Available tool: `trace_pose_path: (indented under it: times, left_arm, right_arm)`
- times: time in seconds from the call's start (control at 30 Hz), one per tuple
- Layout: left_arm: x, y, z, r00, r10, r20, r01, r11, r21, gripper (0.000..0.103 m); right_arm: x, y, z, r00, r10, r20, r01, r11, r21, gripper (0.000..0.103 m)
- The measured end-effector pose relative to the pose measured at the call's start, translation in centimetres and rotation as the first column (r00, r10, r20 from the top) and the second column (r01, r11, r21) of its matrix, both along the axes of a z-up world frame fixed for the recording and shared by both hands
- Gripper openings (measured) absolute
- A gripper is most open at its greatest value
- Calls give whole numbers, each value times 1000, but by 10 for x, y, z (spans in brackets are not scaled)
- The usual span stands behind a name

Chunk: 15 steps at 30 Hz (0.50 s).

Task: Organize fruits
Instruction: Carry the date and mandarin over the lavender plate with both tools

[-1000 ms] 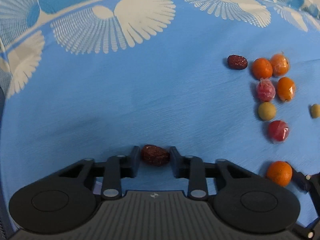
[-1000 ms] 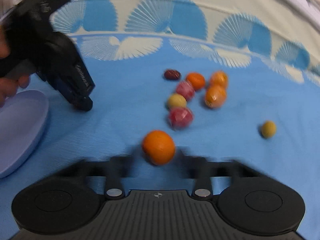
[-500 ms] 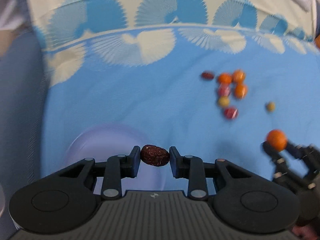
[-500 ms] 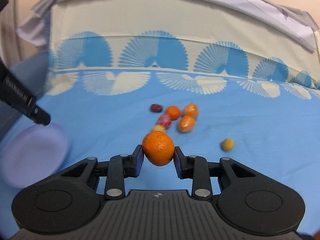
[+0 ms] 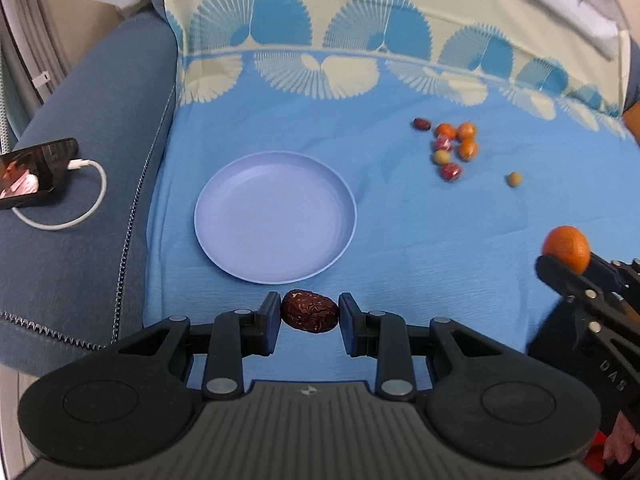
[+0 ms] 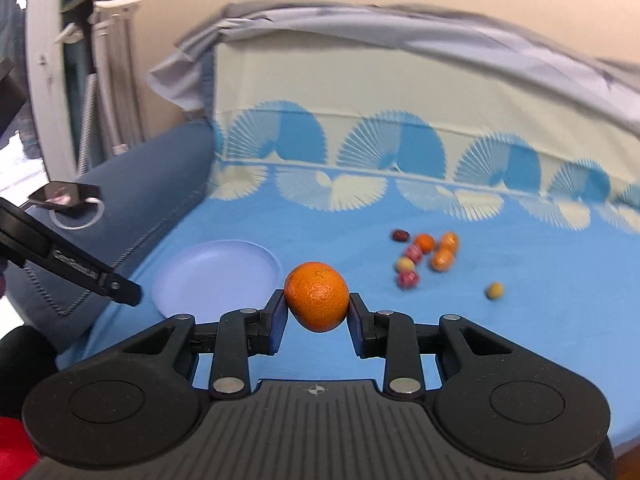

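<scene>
The left tongs (image 5: 310, 316) are clamped on a date (image 5: 309, 315), held above the blue cloth (image 5: 420, 232) just short of the plate (image 5: 275, 216). The right tongs (image 6: 317, 312) are clamped on an orange (image 6: 316, 297), with the plate (image 6: 218, 276) ahead to their left. Loose fruits (image 5: 452, 146) lie clustered far ahead and right of the left tongs. The fan-patterned cloth covers a sofa seat; left of the plate, a phone (image 5: 34, 174) on a white cable (image 5: 76, 200) rests on the blue armrest (image 5: 80, 128).
</scene>
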<state>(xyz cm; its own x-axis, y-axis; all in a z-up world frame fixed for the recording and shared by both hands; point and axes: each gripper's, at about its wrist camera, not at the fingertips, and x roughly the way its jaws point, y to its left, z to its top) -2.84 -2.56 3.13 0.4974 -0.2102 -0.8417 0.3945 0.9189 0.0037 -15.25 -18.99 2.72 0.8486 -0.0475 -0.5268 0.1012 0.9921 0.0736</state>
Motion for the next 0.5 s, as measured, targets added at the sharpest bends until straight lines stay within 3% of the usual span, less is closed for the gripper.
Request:
trace_pose_path:
  times: [0.2, 0.5]
  left_arm:
    - [-14, 15, 5, 999, -3, 40, 4, 1000, -18, 34]
    - [4, 42, 6, 998, 52, 40, -50, 998, -39, 34]
  right_arm:
    - [-7, 22, 6, 998, 54, 14, -54, 998, -20, 34]
    - [1, 31, 7, 998, 60, 12, -60, 998, -21, 34]
